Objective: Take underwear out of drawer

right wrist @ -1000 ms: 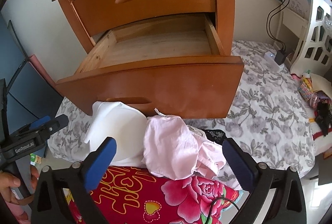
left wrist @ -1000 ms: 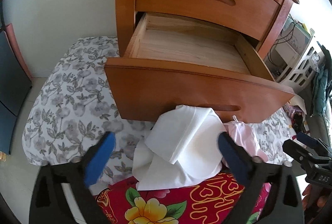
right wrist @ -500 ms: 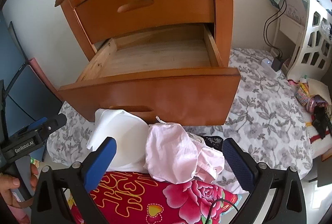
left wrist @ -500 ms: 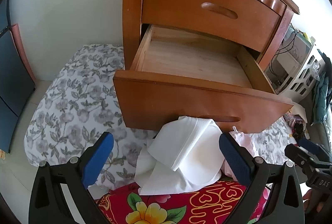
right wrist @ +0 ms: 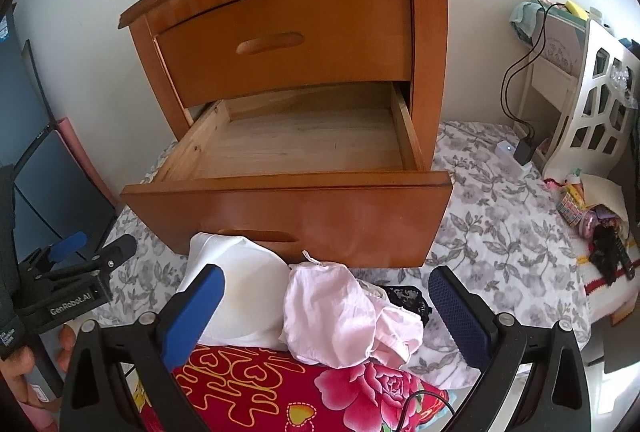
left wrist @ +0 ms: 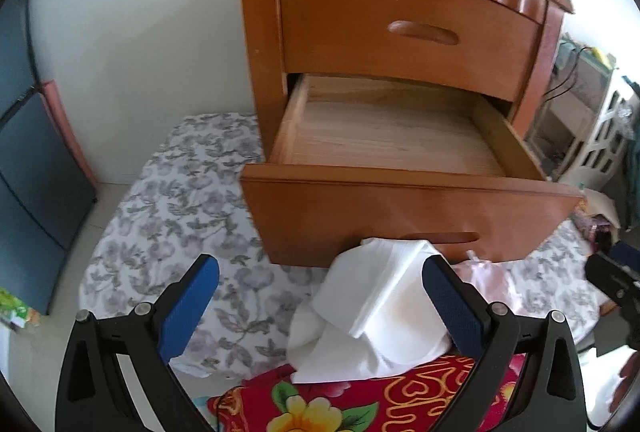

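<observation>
The lower drawer [right wrist: 288, 152] of the orange-brown wooden two-drawer nightstand [right wrist: 288, 44] stands pulled out, and its pale plank floor shows bare in both views; I see no garment left in it. The underwear lies outside, heaped on the floor covering just in front of the drawer face: one white folded garment [left wrist: 376, 308], one pale pink crumpled garment [right wrist: 340, 316] touching it, and one small black lacy piece [right wrist: 408, 298] beside the pink. That makes three items by my count, though the pink heap may hide more. They rest partly on a red floral cloth [right wrist: 280, 384] and a grey-and-white leaf-patterned sheet [left wrist: 172, 216]. My left claw [left wrist: 320, 308] hangs spread wide above the white garment, gripping nothing; my right claw [right wrist: 326, 308] is likewise spread and empty over the pink one. I judge the removal step complete; the next move, if any, calls for shutting the drawer by pushing on its front.
</observation>
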`<state>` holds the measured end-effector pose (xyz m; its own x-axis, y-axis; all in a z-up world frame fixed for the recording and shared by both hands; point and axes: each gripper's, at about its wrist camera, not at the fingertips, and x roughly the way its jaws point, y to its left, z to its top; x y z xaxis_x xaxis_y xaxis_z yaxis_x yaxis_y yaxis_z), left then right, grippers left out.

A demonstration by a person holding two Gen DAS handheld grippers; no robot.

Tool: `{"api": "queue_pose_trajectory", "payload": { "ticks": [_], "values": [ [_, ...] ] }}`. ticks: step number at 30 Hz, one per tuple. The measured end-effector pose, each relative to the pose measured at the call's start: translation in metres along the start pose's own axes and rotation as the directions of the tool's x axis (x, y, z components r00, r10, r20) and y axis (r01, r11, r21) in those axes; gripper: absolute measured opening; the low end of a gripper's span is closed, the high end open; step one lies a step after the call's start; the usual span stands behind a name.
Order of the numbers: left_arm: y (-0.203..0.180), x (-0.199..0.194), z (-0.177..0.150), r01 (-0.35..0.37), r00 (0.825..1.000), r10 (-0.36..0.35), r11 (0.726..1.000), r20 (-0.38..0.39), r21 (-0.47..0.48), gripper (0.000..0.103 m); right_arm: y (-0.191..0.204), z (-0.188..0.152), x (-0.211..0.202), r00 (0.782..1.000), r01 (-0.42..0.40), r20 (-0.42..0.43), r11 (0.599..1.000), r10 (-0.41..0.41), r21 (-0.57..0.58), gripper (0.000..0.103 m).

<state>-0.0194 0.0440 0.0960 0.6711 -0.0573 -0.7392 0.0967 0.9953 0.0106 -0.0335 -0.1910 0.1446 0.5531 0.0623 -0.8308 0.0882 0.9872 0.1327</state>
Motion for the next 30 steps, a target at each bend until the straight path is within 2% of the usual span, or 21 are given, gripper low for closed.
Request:
{"api": "queue_pose_trajectory", "payload": {
  "ticks": [6,30],
  "values": [
    [0.0014,-0.0007,0.0003,-0.024,1.0,0.024,1.0,-0.004,-0.002,0.101,0.0,0.0005,-0.0011,1.0,0.001,0.006,1.0,-0.001,-0.002,0.103],
    [-0.0017,0.0029,0.0004,0.021,0.999,-0.021,1.0,-0.033,-0.009,0.101,0.0001,-0.0017,0.008,1.0,-0.006,-0.02,1.0,0.005,-0.011,0.103]
  ]
}}
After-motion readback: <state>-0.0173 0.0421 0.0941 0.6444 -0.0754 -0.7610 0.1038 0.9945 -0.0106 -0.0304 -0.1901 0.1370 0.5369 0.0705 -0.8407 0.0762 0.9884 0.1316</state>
